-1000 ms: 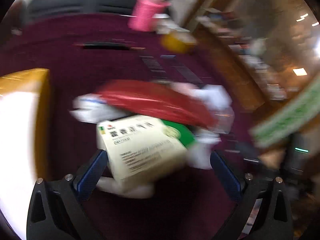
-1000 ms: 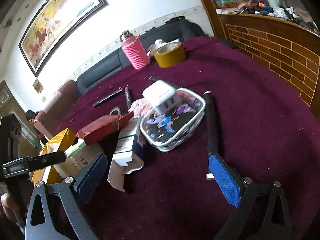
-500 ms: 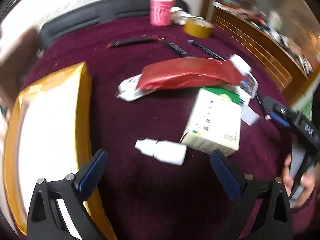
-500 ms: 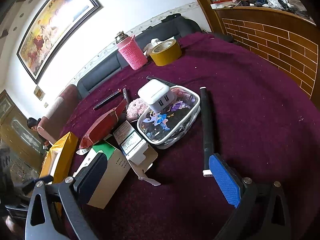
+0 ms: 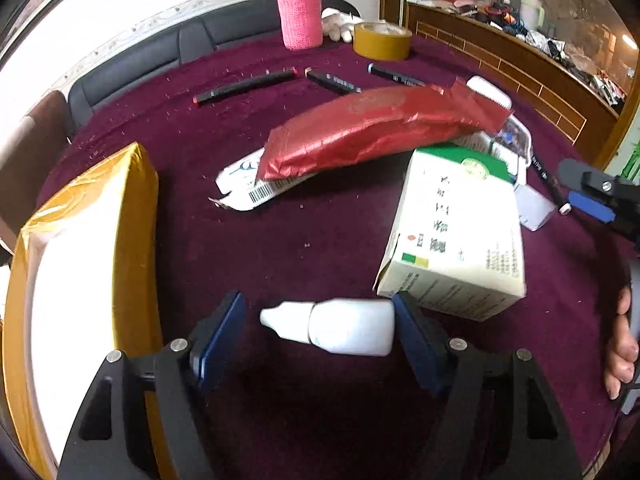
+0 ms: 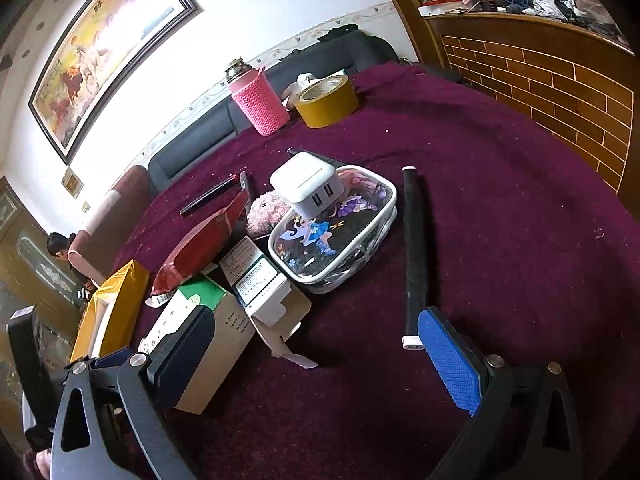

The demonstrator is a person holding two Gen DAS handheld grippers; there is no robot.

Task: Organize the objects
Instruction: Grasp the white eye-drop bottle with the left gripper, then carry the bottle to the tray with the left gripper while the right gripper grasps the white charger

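Left gripper (image 5: 318,326): fingers apart, straddling the white dropper bottle (image 5: 332,326), which lies on its side on the tabletop (image 5: 320,248), cap toward my left finger. Right finger (image 5: 416,336) looks to be touching the bottle's base; left finger stands just off the cap. Not clamped yet. Just beyond the right finger, a green-and-white carton (image 5: 456,240) lies tilted; past it a red foil pouch (image 5: 380,128) rests across other packets. A yellow box (image 5: 80,272) sits to the left.

Right gripper (image 6: 320,344): fingers wide apart, holding nothing, hovering near the carton (image 6: 208,320) and a black pen (image 6: 414,256).

Step in hand, as I judge it: picking up the bottle. Next: close end to end, squarely, or the cap may slip out sideways; then lift clear of the carton.
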